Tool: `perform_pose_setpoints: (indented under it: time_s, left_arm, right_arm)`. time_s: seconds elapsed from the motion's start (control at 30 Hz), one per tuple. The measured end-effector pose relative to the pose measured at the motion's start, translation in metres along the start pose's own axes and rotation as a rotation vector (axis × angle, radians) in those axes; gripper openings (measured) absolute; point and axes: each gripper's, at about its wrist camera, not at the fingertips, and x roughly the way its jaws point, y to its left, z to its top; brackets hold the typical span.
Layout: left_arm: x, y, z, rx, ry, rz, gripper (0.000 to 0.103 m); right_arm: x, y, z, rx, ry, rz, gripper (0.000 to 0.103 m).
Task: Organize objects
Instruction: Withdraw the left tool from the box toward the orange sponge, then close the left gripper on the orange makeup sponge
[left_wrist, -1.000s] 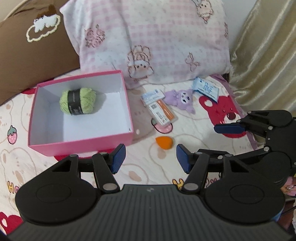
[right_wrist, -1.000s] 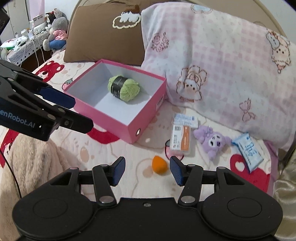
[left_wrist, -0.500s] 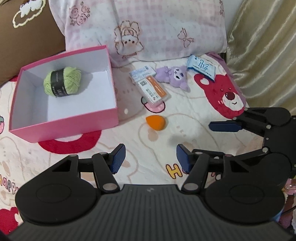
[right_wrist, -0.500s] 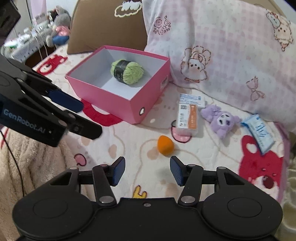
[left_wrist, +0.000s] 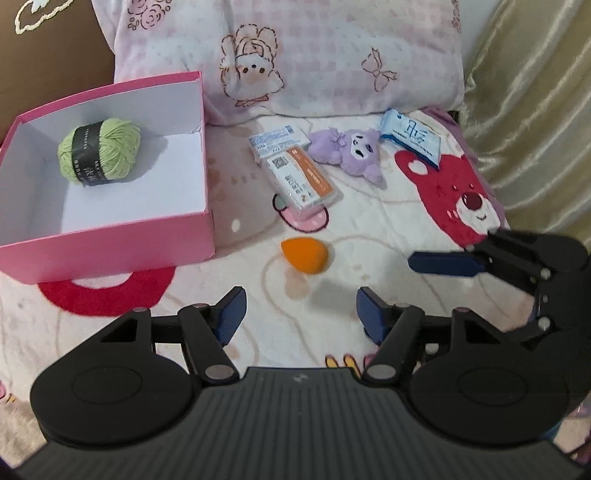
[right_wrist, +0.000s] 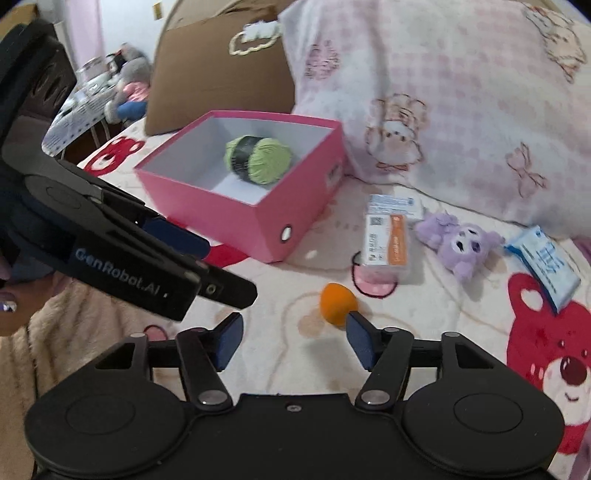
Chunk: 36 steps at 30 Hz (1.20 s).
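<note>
A pink box (left_wrist: 110, 236), white inside and lidless, is seen on the bedspread with a green yarn ball (left_wrist: 99, 149) lying in it near its far wall. To its right an orange sponge (left_wrist: 304, 255), a boxed packet (left_wrist: 299, 173), a purple plush (left_wrist: 349, 151) and a blue tissue pack (left_wrist: 412, 138) are spread near the pillow-side edge.
</note>
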Motion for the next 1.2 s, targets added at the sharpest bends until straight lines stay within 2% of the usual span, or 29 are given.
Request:
perform_pose_setpoints:
  time_s: [0.03,0.1,0.13,0.27,0.43,0.53,0.63,0.73,0.8,0.97,1.07,1.13,1.2]
  left_arm:
    - [0.005,0.001,0.001,-0.007,0.001,-0.007,0.066]
    - [0.013,0.004,0.000,-0.047,0.013,-0.023,0.076]
    - [0.017,0.006,-0.001,-0.080,0.022,-0.027,0.078]
    - [0.031,0.008,-0.004,-0.099,0.035,-0.027,0.078]
    - [0.049,0.008,-0.003,-0.074,0.007,-0.037,0.079]
    - [0.062,0.013,-0.003,-0.110,0.011,-0.050,0.076]
    - [0.071,0.016,-0.007,-0.133,-0.008,-0.052,0.075]
    - [0.075,0.015,-0.011,-0.110,-0.049,-0.061,0.074]
    - [0.075,0.017,-0.012,-0.109,-0.085,-0.075,0.075]
    - [0.079,0.028,-0.010,-0.123,-0.124,-0.092,0.075]
    - [0.084,0.033,-0.010,-0.145,-0.138,-0.115,0.074]
    - [0.090,0.032,-0.011,-0.133,-0.146,-0.110,0.071]
    - [0.096,0.029,-0.012,-0.117,-0.154,-0.092,0.067]
  right_arm:
    - [0.003,-0.002,-0.002,0.009,0.002,0.001,0.068]
    - [0.011,-0.008,-0.005,0.041,0.011,-0.001,0.068]
    - [0.015,-0.009,-0.006,0.053,0.014,-0.002,0.068]
    - [0.028,-0.015,-0.011,0.092,-0.005,0.009,0.068]
    - [0.043,-0.018,-0.019,0.154,-0.069,-0.035,0.069]
    - [0.053,-0.015,-0.022,0.134,-0.060,-0.087,0.069]
    - [0.061,-0.016,-0.021,0.129,-0.039,-0.063,0.068]
    - [0.060,-0.006,-0.021,0.049,-0.111,-0.107,0.068]
    - [0.061,-0.004,-0.018,0.031,-0.125,-0.108,0.067]
    - [0.072,-0.013,-0.010,0.042,-0.096,-0.103,0.068]
    - [0.088,-0.013,-0.007,0.005,-0.066,-0.103,0.068]
    - [0.101,-0.011,-0.005,-0.022,-0.026,-0.103,0.065]
    - [0.112,-0.013,-0.004,0.020,0.005,-0.092,0.065]
